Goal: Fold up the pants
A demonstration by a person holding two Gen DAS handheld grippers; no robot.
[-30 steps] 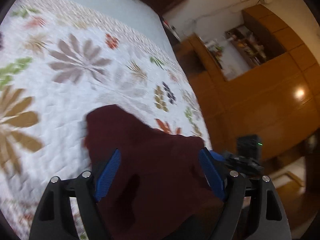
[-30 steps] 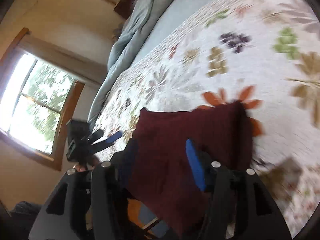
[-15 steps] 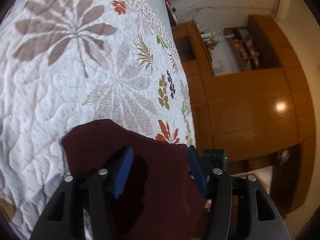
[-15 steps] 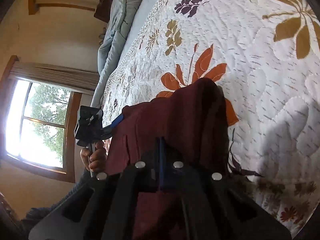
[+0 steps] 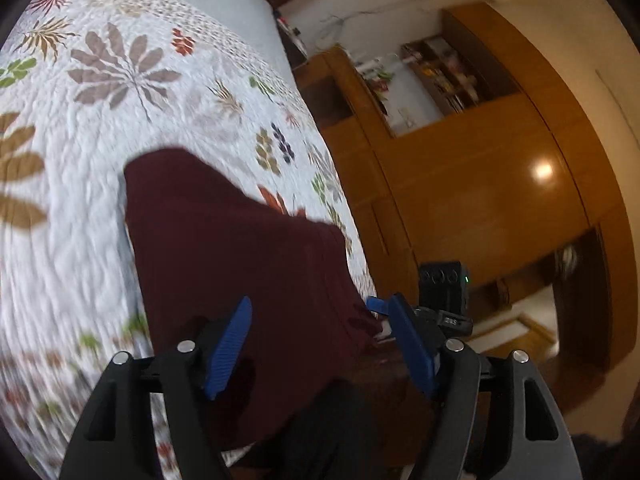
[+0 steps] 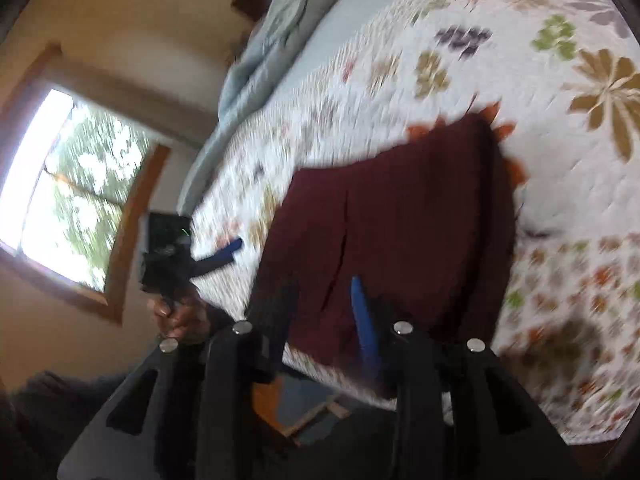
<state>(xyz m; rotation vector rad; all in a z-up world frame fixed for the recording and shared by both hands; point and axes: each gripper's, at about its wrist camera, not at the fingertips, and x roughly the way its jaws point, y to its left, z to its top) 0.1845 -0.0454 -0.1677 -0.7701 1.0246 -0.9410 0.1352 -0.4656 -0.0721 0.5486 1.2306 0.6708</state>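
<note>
The dark maroon pants (image 5: 240,248) lie folded in a flat pile near the edge of a bed with a white floral quilt (image 5: 80,128). They also show in the right wrist view (image 6: 400,208). My left gripper (image 5: 320,344) is open and hovers over the near end of the pants, holding nothing. My right gripper (image 6: 324,312) is open above the near edge of the pants, empty. The right gripper shows in the left wrist view (image 5: 440,300), and the left gripper in the right wrist view (image 6: 176,256), held by a hand off the bed's edge.
A wooden wardrobe (image 5: 480,184) with shelves stands past the bed's side. A window (image 6: 68,200) and a crumpled grey-blue duvet (image 6: 280,32) lie at the far end. The bed edge (image 6: 320,364) drops to the floor below my right gripper.
The right gripper was shut over the pants half a second ago and is open now. Both grippers have pulled back and up from the pants, which stay on the quilt.
</note>
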